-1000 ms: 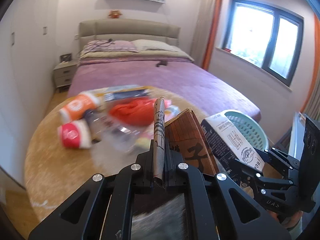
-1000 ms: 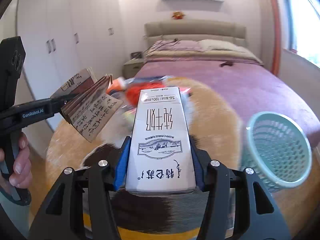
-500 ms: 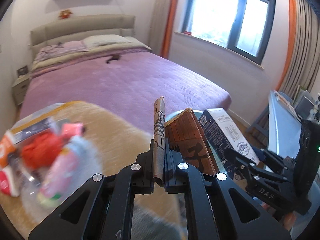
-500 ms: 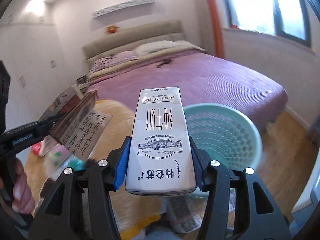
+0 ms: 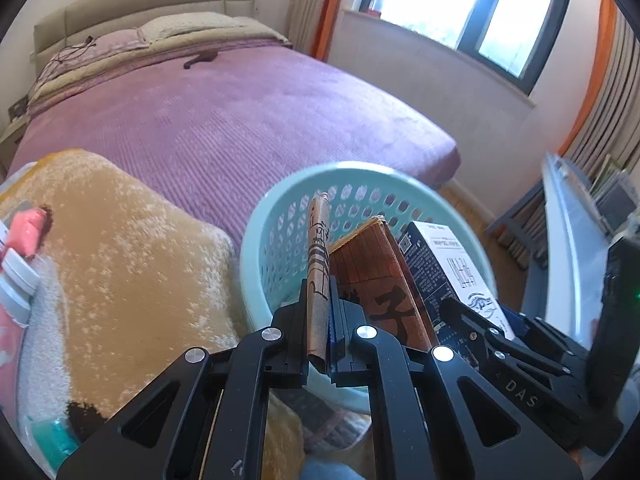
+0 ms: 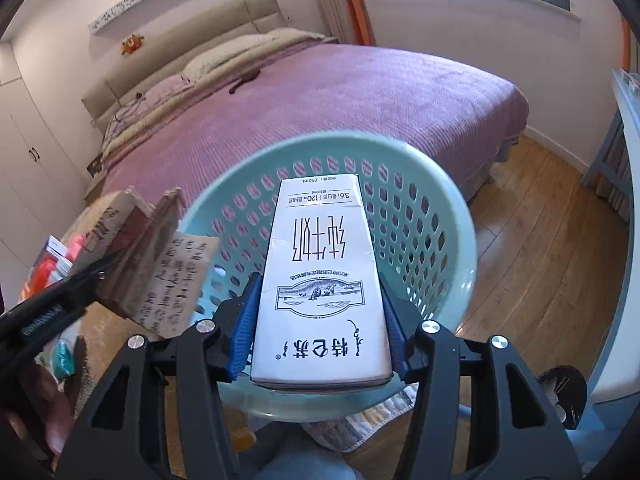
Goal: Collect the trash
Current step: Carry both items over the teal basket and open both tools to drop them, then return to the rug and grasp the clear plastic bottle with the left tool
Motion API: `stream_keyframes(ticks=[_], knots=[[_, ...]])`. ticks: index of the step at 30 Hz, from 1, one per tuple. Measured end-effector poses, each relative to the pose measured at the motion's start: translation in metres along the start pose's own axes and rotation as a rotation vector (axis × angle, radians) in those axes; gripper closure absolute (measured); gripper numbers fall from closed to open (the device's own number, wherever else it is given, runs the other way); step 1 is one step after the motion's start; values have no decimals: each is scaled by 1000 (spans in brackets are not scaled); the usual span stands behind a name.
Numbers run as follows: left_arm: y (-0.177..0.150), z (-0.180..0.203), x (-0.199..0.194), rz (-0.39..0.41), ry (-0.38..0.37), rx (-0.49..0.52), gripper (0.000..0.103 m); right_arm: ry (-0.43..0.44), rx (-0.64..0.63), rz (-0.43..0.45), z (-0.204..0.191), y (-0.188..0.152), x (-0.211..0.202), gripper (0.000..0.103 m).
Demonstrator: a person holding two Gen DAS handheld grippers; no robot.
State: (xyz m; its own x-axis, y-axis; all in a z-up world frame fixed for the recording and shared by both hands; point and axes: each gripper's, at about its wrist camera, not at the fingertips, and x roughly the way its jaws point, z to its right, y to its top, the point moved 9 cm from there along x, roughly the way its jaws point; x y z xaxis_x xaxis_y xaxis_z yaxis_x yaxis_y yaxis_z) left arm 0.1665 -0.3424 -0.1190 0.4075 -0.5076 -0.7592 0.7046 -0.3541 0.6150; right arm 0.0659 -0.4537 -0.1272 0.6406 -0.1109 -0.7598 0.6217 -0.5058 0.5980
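The left gripper [image 5: 318, 336] is pressed together on a brown printed paper packet [image 5: 318, 264], held edge-on above the near rim of the mint-green basket [image 5: 256, 240]; the right gripper [image 6: 320, 332] pinches a white milk carton [image 6: 320, 280] between its blue pads, the carton's far end over the basket opening; the basket floor is hidden behind both items; trash [image 5: 24, 240] on the round tan table [image 5: 132, 264] is cut off at the left edge.

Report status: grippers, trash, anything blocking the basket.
Left gripper shut on brown paper packet. Right gripper shut on white milk carton. Both over teal basket. Basket mouth unobstructed.
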Motion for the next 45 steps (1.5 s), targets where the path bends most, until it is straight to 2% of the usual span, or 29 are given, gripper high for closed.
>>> stream_keyframes(ticks=[3,5,7,11,18,22,25,32,37,39,43,45], knots=[[-3,2,2,4,17,9,87,-3,14,-12,2,-3,6,51],[-3,3,-5,22,8,10,57,23,22,-21,0,-2,7,51],[-2,0,-21,57,2,6,50,25,18,-12,0,-5,1,51],[1,-1,-57,120,-8,30,50,30,-15,29,-10,1,-17,51],[1,-17,-128,236,-2,26,50,93,-89,114,-56,5,-64,51],[-7,-49,-175,306,70,22,50,138,-138,157,-90,4,-91,50],[-17,-84,-202,328,130,-4,49,181,-192,178,-124,-1,-105,50],[-49,-196,-234,291,292,-141,48,288,-330,184,-208,-32,-109,49],[-73,-274,-239,231,380,-358,30,341,-402,110,-266,-62,-87,48],[-78,-288,-235,202,372,-408,27,355,-413,84,-283,-70,-77,48],[-81,-311,-213,132,365,-513,27,370,-410,45,-304,-73,-64,48],[-82,-322,-207,117,389,-548,27,378,-392,23,-314,-70,-57,48]])
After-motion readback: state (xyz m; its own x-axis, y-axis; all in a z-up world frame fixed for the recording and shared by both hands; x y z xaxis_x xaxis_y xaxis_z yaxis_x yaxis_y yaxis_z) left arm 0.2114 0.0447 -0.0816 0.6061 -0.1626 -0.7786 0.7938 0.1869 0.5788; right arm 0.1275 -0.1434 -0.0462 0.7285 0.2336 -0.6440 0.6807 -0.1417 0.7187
